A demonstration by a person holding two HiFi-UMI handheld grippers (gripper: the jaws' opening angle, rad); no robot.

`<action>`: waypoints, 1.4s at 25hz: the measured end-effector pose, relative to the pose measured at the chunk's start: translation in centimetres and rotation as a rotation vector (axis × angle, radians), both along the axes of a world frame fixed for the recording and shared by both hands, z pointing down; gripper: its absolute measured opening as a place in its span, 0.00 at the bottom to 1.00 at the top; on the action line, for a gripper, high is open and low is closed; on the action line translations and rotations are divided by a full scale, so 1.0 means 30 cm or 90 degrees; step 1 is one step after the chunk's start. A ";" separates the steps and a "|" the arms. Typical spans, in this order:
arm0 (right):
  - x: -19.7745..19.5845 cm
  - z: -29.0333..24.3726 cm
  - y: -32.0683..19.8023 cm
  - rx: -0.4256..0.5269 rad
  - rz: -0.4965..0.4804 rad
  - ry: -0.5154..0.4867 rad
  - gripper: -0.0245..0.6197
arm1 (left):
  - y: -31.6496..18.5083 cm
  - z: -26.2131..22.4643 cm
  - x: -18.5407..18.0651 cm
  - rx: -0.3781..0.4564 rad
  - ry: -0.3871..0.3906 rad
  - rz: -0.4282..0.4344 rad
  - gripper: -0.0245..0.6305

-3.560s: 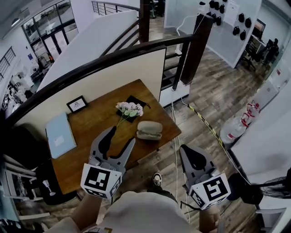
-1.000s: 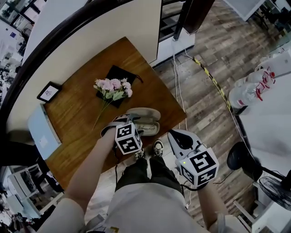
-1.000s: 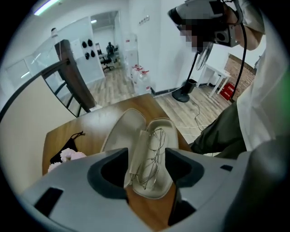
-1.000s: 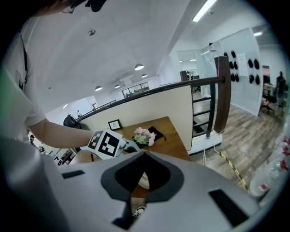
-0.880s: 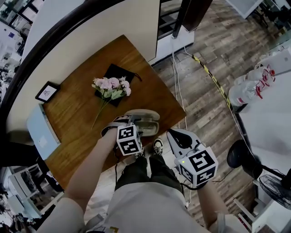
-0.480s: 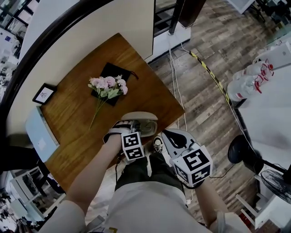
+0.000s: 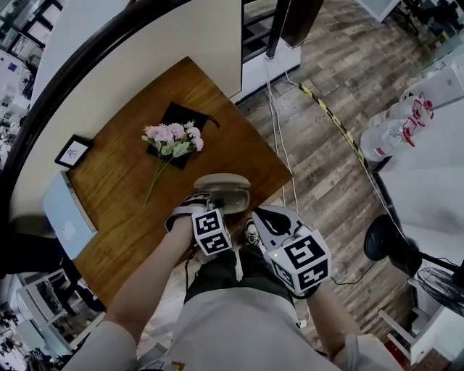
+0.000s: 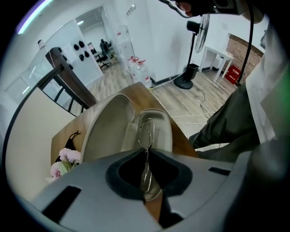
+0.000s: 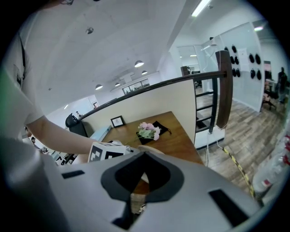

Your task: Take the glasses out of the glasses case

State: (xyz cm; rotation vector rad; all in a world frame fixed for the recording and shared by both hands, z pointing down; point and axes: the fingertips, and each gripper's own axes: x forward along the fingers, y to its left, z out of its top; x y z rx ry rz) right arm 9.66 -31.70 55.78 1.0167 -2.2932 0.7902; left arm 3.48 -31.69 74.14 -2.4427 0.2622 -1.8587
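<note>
- Left hand-held gripper (image 8: 146, 152) has sunk into the open case (image 7: 230, 187), mid-frame, jaws closing onto the glasses (image 8: 146, 129).
- Right hand-held gripper (image 9: 144, 155): pressed together, empty.

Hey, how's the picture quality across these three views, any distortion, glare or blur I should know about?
Head view: fisheye curves the railing; table evenly lit, sharp. Left gripper view: black vignetted corners, glasses crisp in the case. Right gripper view: ceiling light glares, edges bend, flowers small but clear.
</note>
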 end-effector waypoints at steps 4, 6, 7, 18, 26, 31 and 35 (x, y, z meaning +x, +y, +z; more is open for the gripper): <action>-0.003 -0.057 -0.007 0.027 -0.002 0.004 0.04 | -0.044 -0.104 -0.025 0.049 0.039 -0.058 0.08; 0.002 -0.096 -0.014 0.045 0.000 0.007 0.04 | -0.069 -0.189 -0.042 0.067 0.079 -0.108 0.08; 0.006 -0.118 -0.020 0.056 0.002 0.009 0.04 | -0.082 -0.234 -0.052 0.071 0.103 -0.141 0.08; -0.006 -0.435 -0.052 0.191 0.010 0.001 0.04 | -0.150 -0.743 -0.203 0.117 0.359 -0.419 0.08; -0.053 -0.761 -0.032 0.318 -0.004 -0.040 0.04 | -0.159 -1.188 -0.301 0.254 0.518 -0.453 0.08; -0.050 -0.921 -0.019 0.385 0.008 -0.058 0.04 | -0.121 -1.421 -0.348 0.341 0.605 -0.433 0.08; -0.045 -1.006 0.002 0.420 0.024 -0.075 0.04 | -0.082 -1.539 -0.401 0.402 0.633 -0.430 0.08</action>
